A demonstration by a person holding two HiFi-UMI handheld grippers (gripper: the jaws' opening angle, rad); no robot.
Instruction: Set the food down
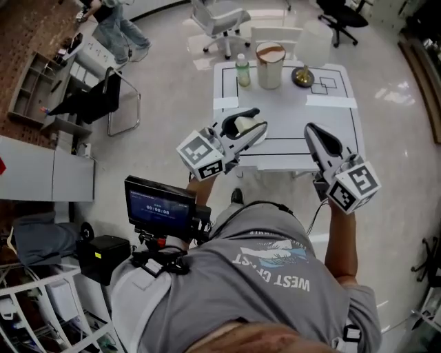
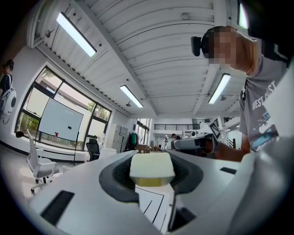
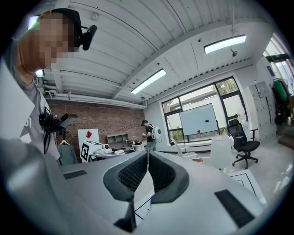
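The food is a pale cream block (image 2: 151,169) with a yellowish underside, clamped between the dark pads of my left gripper (image 2: 151,176). In the head view the left gripper (image 1: 249,128) hovers with the block (image 1: 244,125) over the near left part of the white table (image 1: 289,120). My right gripper (image 1: 311,131) hangs over the table's near right part. In the right gripper view its jaws (image 3: 147,158) meet at the tips with nothing between them.
At the table's far edge stand a small bottle (image 1: 242,70), a tall cream container with a brown top (image 1: 270,65) and a small golden dish (image 1: 302,76). Black lines mark boxes on the tabletop. Office chairs (image 1: 220,21) stand beyond the table.
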